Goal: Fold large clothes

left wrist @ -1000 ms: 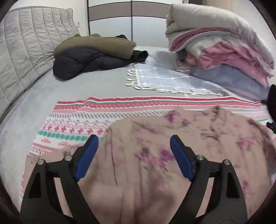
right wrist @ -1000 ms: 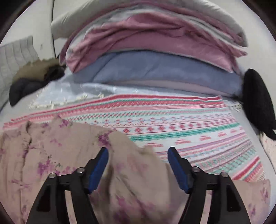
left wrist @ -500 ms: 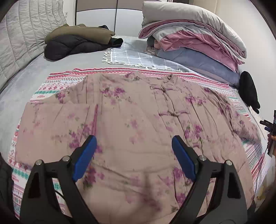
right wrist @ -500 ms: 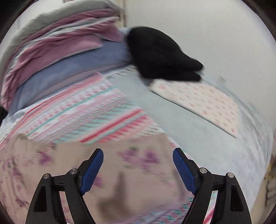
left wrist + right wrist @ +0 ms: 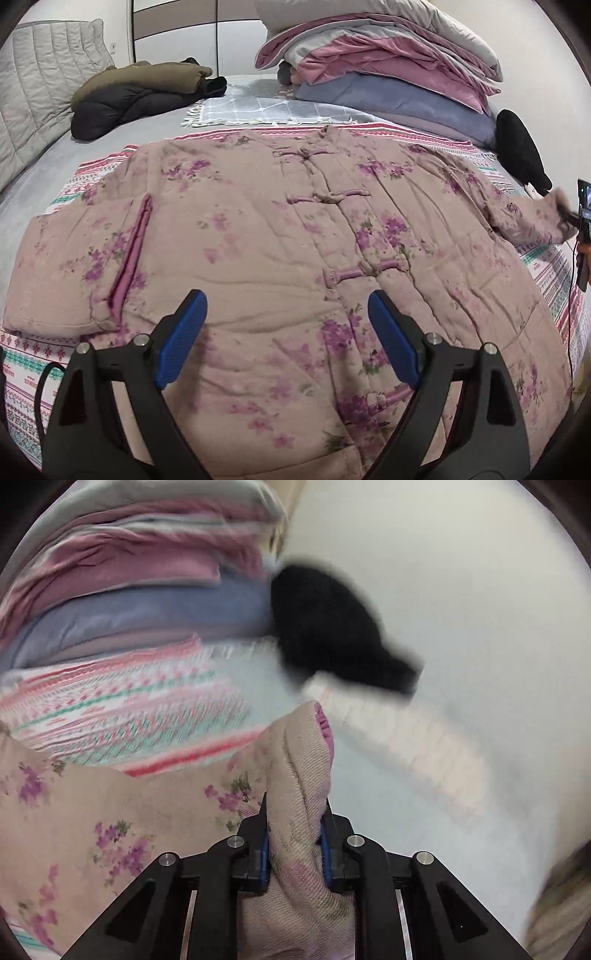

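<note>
A large beige quilted jacket (image 5: 266, 240) with purple flowers and knot buttons lies face up on a striped blanket (image 5: 107, 164) on the bed. Its left sleeve is folded in over the body. My left gripper (image 5: 286, 317) is open and empty above the jacket's lower front. My right gripper (image 5: 294, 834) is shut on the cuff of the jacket's right sleeve (image 5: 299, 768) and holds it off the bed. It shows in the left wrist view (image 5: 565, 216) at the far right edge, with the sleeve (image 5: 524, 221) stretched out toward it.
A stack of folded quilts (image 5: 388, 62) lies at the back right, blurred in the right wrist view (image 5: 122, 590). A black knitted item (image 5: 521, 151) lies by the wall. An olive and a black jacket (image 5: 140, 92) lie back left. A grey fringed cloth (image 5: 266, 110) lies behind.
My right gripper has shut on the right sleeve's cuff and lifted it; half a second ago it was open. My left gripper has drawn back, so the whole jacket shows.
</note>
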`<state>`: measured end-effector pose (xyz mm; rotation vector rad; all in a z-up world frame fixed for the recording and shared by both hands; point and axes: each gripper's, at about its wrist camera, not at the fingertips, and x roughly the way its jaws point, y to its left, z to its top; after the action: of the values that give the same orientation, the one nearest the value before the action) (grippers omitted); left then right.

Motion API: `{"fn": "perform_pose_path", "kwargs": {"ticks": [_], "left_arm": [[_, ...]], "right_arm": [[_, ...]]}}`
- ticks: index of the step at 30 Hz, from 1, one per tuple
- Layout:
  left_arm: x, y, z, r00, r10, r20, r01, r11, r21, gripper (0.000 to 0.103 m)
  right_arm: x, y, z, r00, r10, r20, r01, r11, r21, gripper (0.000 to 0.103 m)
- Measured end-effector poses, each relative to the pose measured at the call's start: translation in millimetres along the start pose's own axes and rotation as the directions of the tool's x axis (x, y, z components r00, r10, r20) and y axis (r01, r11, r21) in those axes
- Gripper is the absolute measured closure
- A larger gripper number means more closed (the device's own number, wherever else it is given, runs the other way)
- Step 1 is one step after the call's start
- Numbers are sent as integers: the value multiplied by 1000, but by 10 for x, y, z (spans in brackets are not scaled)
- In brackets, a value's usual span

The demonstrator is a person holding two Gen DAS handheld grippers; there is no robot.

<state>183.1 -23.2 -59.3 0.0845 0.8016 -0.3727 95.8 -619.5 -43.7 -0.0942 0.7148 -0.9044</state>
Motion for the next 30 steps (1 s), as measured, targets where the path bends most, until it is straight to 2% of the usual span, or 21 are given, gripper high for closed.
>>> {"fn": "perform_pose_path", "kwargs": {"ticks": [1,2,3,5,7,8,10,11,14,16,17,20,22,24,26,27,29,30], "left_arm": [[29,-7,-11,1000,-8,-10,8,1000,-4,14],[50,-13,-18,1000,-13,-17,13,1000,-4,14],[61,-15,-28,1000,-14,-18,14,1000,-3,14],[87,-21,-63,1000,-15,-18,15,1000,7,14],[110,-29,-85,1000,-9,-28,10,1000,26,14],[107,-28,-94,1000,-7,-28,8,999,32,14],[86,-15,-100,1000,-12,-25,13,999,37,14],[66,0,-97,1000,-22,-20,23,999,35,14],[44,19,-79,999,-44,-12,44,999,31,14],[34,24,-72,999,-38,-12,39,999,31,14],[25,35,-70,999,-36,-11,37,999,27,14],[-7,80,-65,999,-31,-26,31,999,12,14],[-48,120,-67,999,-13,-30,13,1000,10,14],[-103,198,-61,999,13,-29,-13,1000,8,14],[-155,331,-39,999,41,-33,-41,999,-3,14],[-173,405,-28,998,54,-35,-54,998,-10,14],[-209,614,-2,995,91,-35,-92,996,-23,14],[-214,704,3,994,105,-37,-106,994,-27,14]], "right_arm": [[-56,-6,51,995,-81,56,83,996,-24,84],[-51,-60,104,982,-165,96,168,985,-24,84],[37,-137,137,981,-180,74,181,984,4,83],[434,-251,123,984,-159,-78,164,984,63,76],[710,-108,-12,973,-172,-156,174,985,0,71],[826,32,-117,959,-202,-197,190,979,-74,63],[795,119,-181,949,-251,-193,235,966,-104,52],[712,109,-172,953,-242,-182,232,970,-73,40],[312,65,13,982,-167,-92,173,983,68,26],[-25,154,125,997,-76,-13,77,991,105,23],[-219,274,161,1000,16,19,-18,995,101,22],[-446,580,145,971,238,8,-237,967,89,21],[-434,797,44,927,372,-50,-366,925,99,21],[-346,968,-83,907,403,-121,-395,915,84,21],[-106,974,-235,897,376,-234,-362,927,102,20],[-59,882,-299,882,411,-231,-377,909,177,20],[-158,735,-270,886,402,-233,-333,899,286,20],[-209,723,-244,884,398,-246,-321,898,300,20]]}}
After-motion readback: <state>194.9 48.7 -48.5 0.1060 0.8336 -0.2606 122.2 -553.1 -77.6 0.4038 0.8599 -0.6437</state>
